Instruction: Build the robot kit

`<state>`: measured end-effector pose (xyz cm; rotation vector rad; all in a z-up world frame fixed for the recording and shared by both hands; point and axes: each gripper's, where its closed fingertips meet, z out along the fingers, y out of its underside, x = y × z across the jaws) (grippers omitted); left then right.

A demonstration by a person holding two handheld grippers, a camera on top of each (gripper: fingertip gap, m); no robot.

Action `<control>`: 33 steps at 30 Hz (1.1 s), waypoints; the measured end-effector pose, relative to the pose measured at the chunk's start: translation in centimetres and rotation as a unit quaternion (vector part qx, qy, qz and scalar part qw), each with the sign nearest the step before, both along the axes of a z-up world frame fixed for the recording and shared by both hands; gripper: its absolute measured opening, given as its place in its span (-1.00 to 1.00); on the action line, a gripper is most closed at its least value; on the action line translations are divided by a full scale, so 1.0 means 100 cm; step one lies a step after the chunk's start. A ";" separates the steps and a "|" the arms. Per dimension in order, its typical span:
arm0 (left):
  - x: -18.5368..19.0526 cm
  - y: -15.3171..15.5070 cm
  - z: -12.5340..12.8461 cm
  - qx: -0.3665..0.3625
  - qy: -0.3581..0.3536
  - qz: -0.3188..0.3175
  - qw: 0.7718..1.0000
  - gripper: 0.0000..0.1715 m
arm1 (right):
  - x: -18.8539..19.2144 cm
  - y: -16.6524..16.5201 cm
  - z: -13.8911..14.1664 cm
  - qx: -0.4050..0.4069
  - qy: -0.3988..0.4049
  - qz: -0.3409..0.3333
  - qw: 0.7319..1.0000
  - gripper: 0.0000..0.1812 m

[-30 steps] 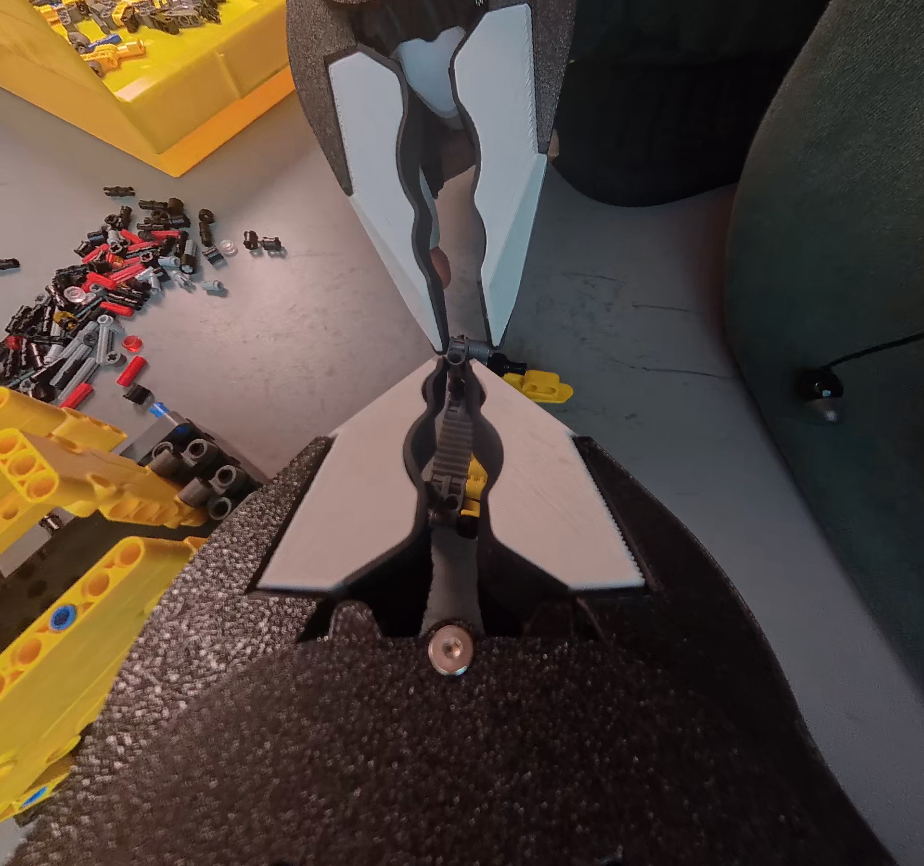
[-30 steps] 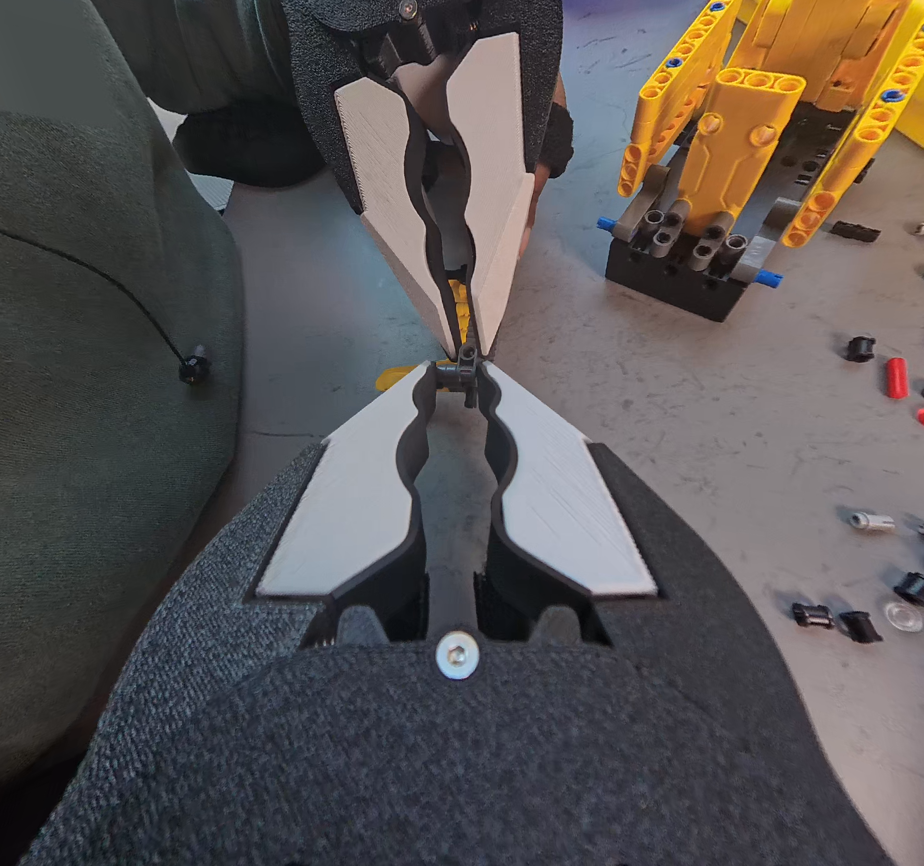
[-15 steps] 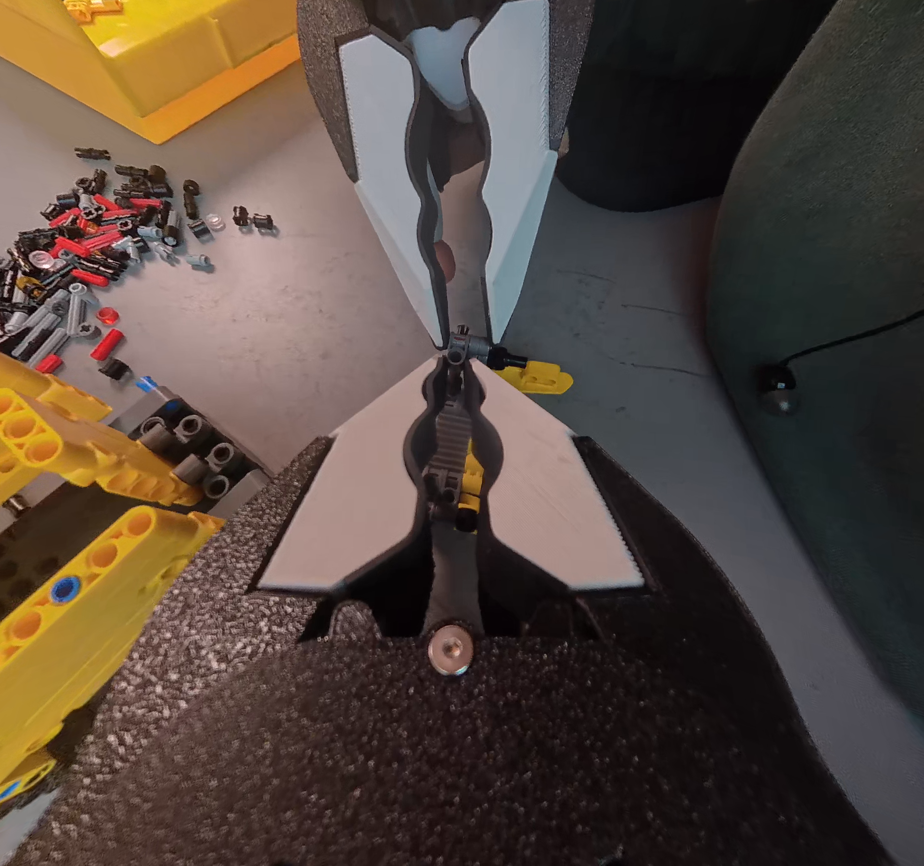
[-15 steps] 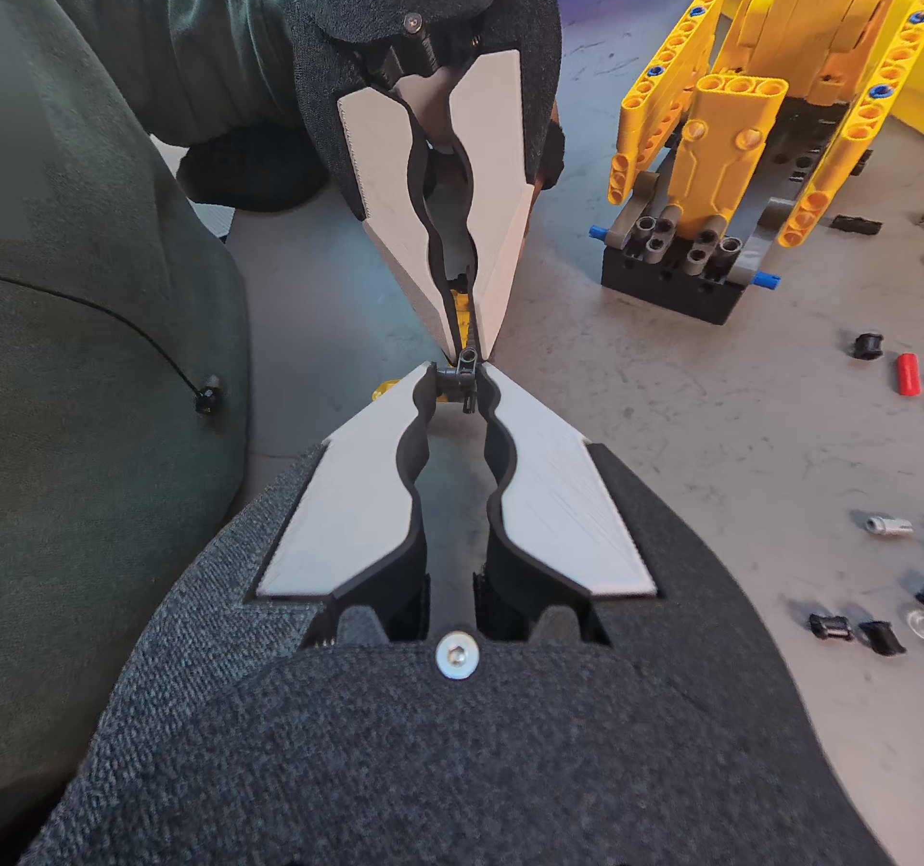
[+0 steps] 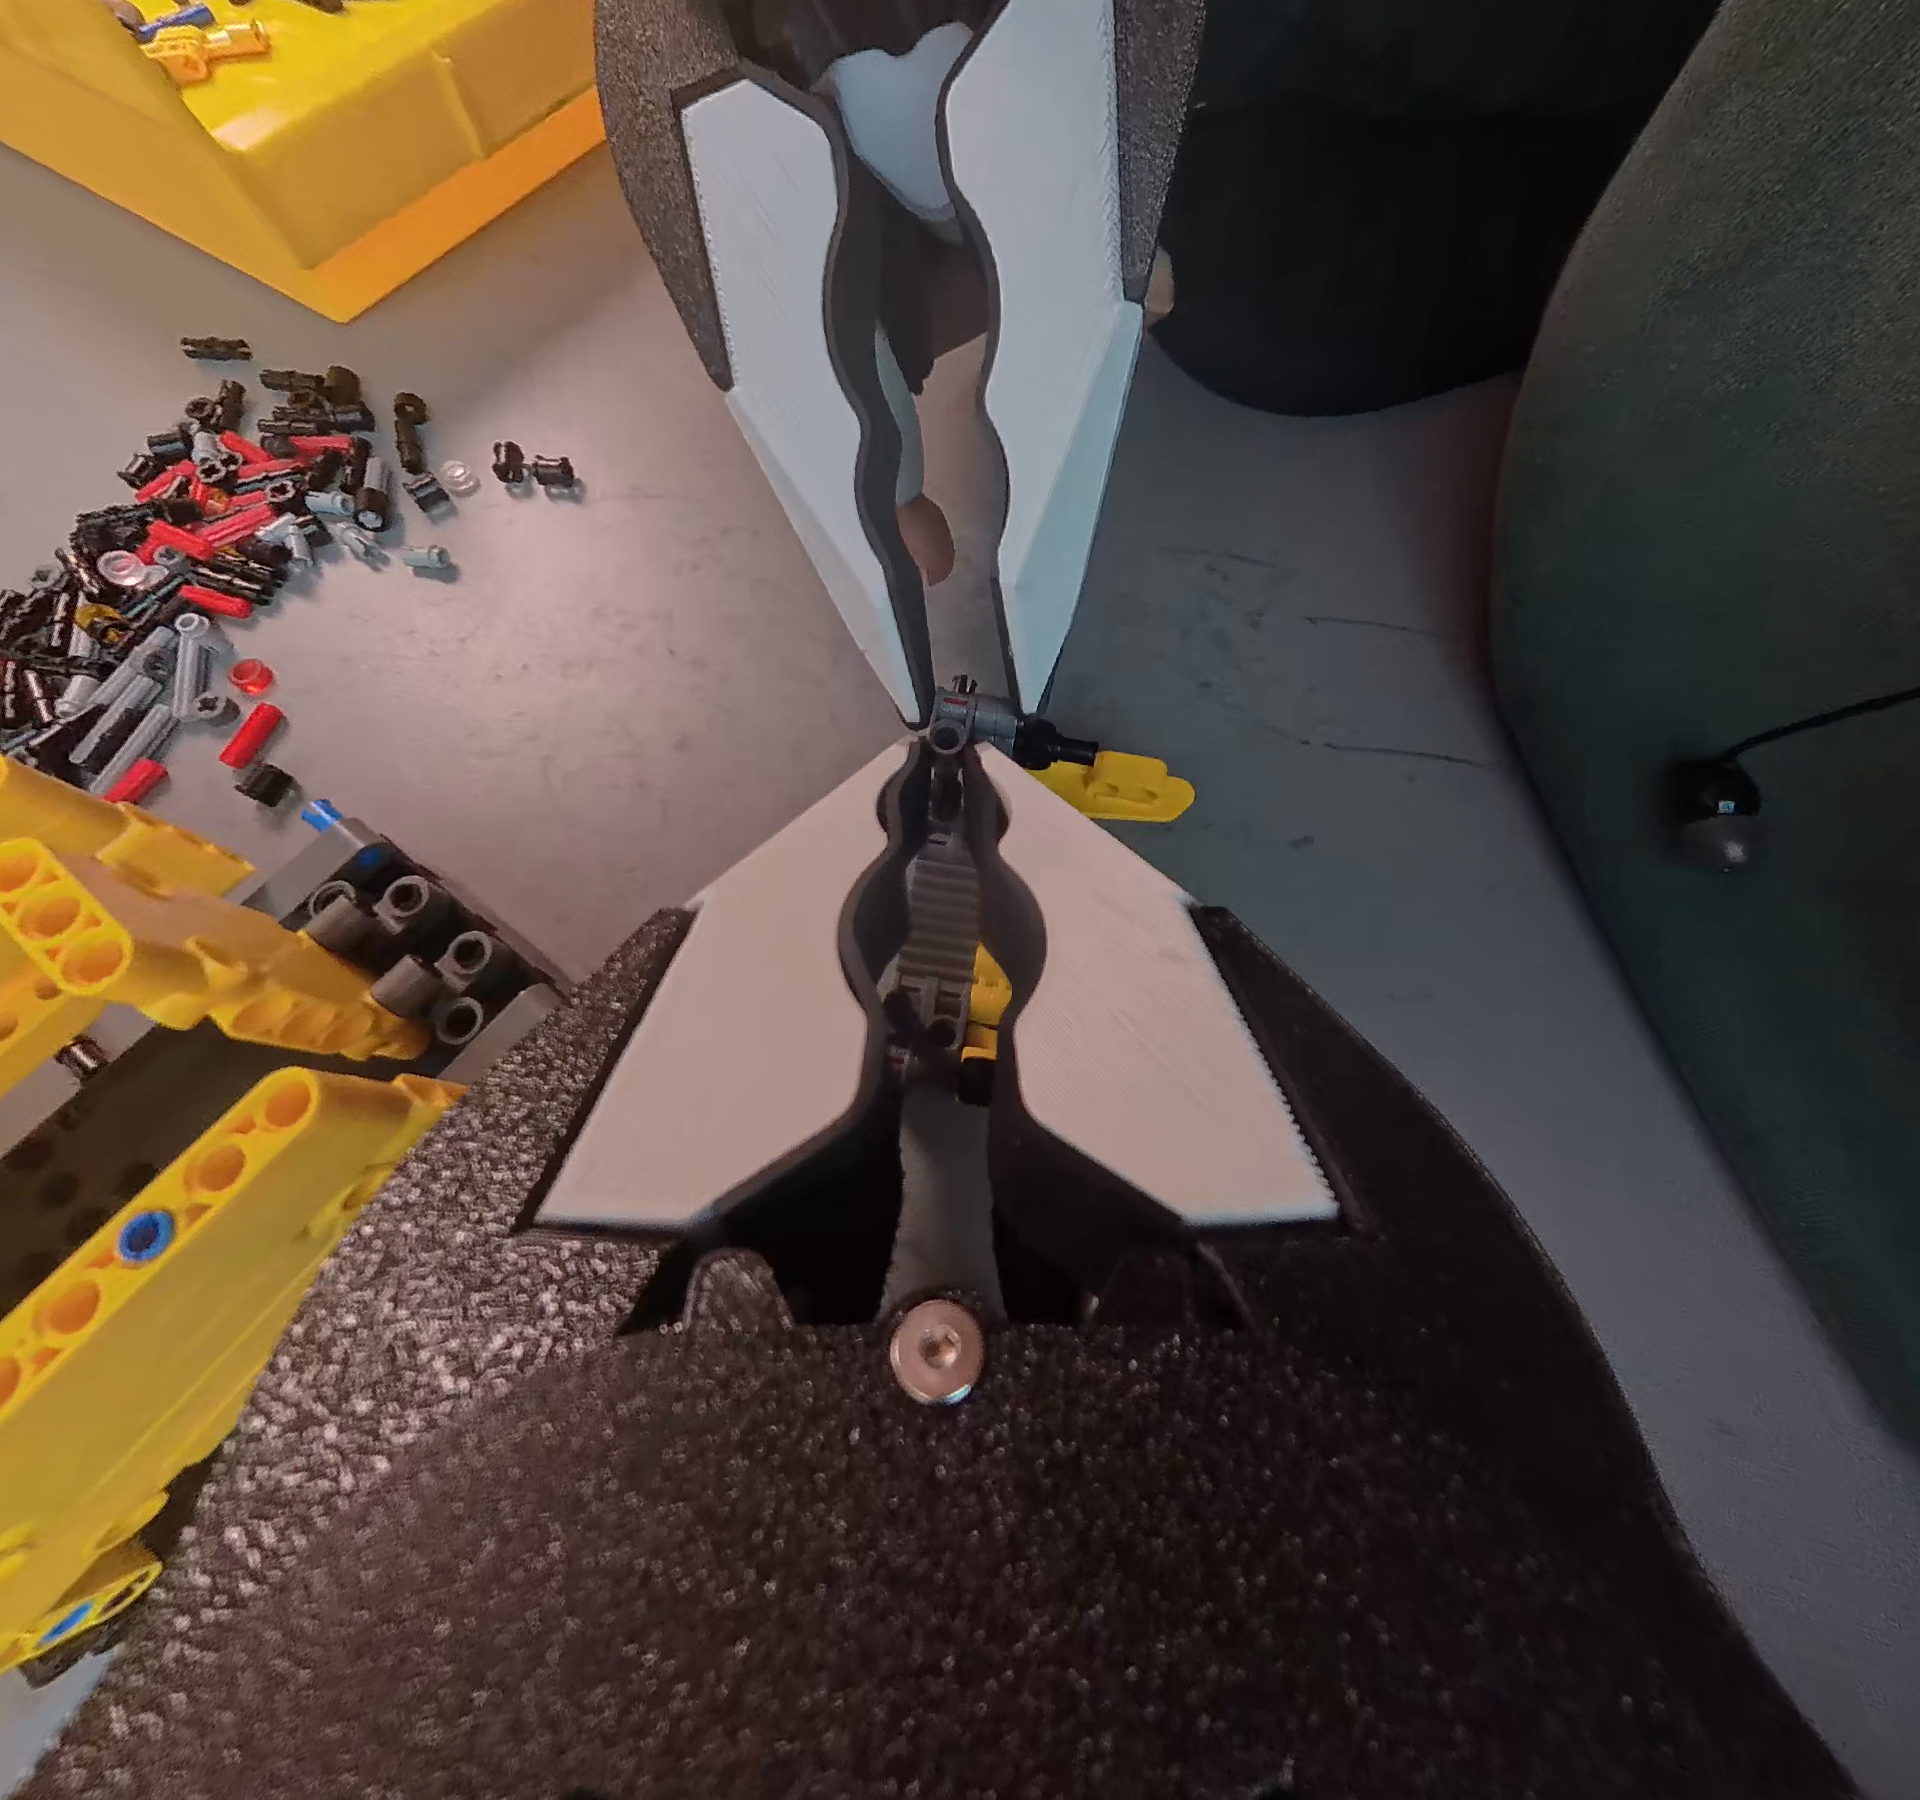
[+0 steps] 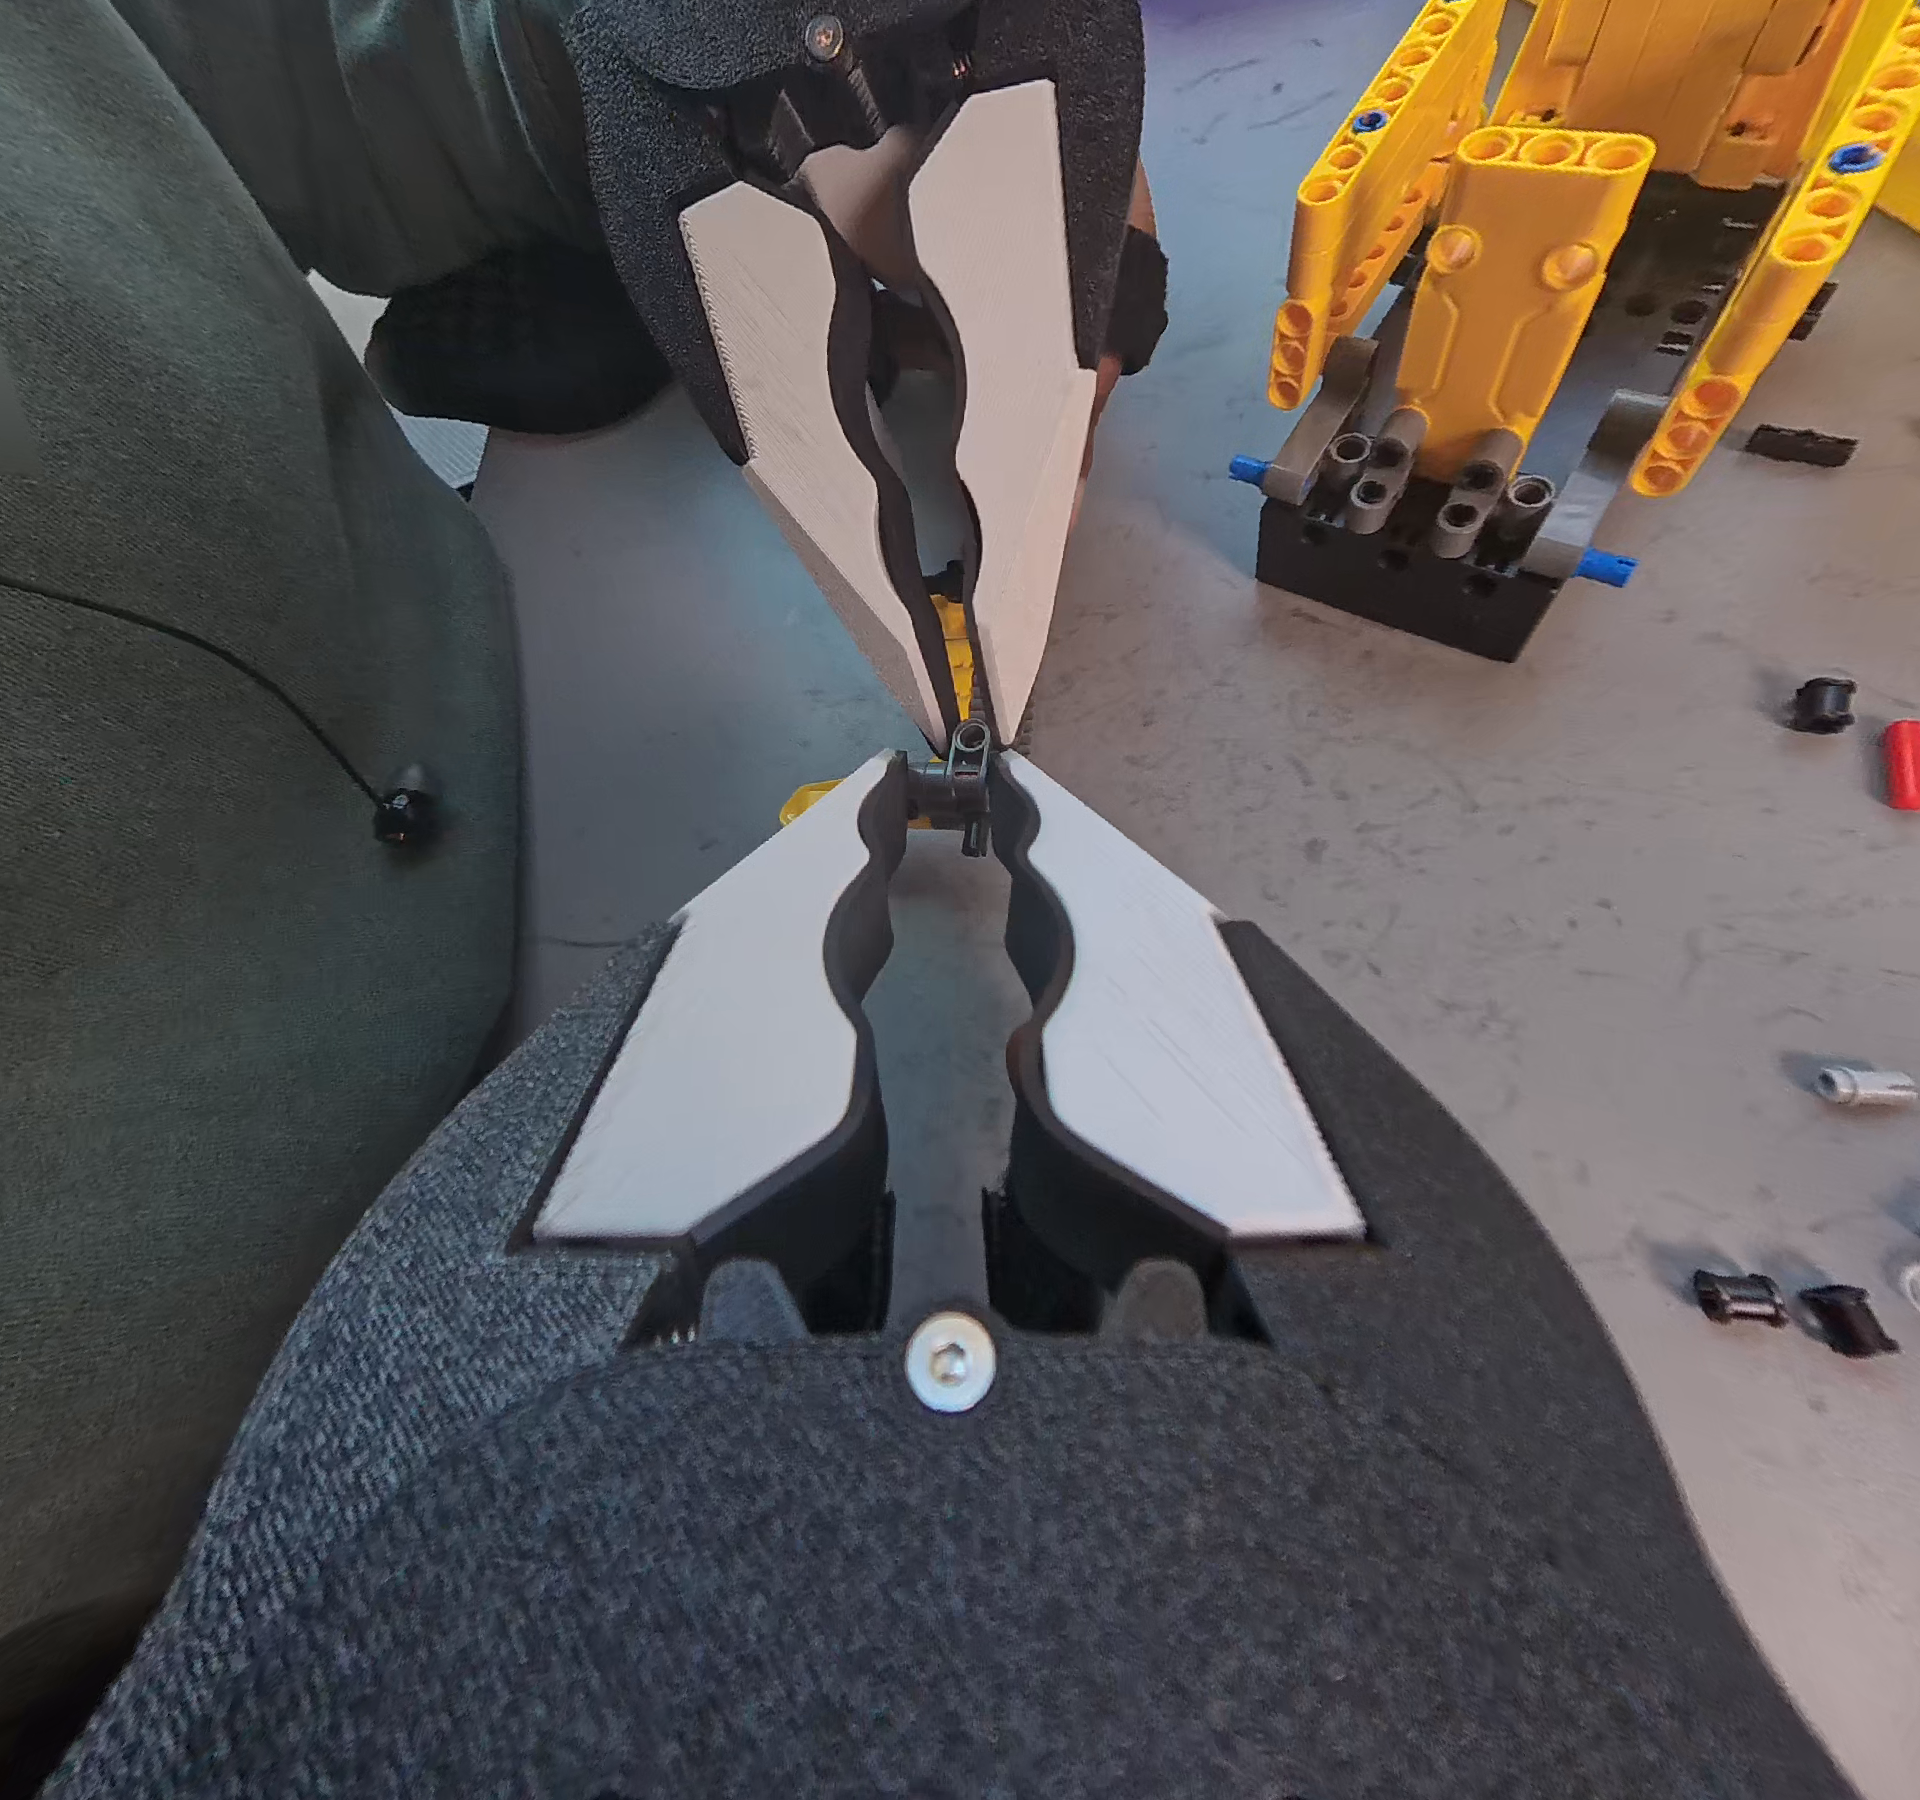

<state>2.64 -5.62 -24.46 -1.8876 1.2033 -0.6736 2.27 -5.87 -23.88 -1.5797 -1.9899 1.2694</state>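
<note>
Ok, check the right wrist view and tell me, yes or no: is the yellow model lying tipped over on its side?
No, the yellow model stands upright on its black base on the grey table.

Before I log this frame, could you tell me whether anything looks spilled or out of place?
Yes: small loose pieces lie scattered over the grey table outside the yellow bin. One yellow piece lies alone beyond the gripper tips.

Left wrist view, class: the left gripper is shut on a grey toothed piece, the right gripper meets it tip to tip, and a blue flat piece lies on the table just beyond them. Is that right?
One detail is wrong: the flat piece is yellow, not blue, as the left wrist view shows. The left gripper is shut on the grey toothed piece, and the right gripper meets it tip to tip.
</note>
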 end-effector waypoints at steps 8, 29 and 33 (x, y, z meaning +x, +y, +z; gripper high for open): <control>-0.002 0.002 -0.014 0.039 0.067 -0.003 0.997 -0.94 | -0.001 0.000 -0.014 0.047 -0.011 0.010 0.999 -0.85; -0.030 -0.004 -0.011 -0.060 0.022 0.021 0.998 -0.56 | -0.002 0.003 -0.004 0.024 -0.019 -0.011 0.999 -0.82; -0.030 -0.015 -0.028 -0.082 0.059 0.009 0.995 -0.50 | -0.005 0.001 -0.005 0.040 -0.030 -0.017 0.999 -0.86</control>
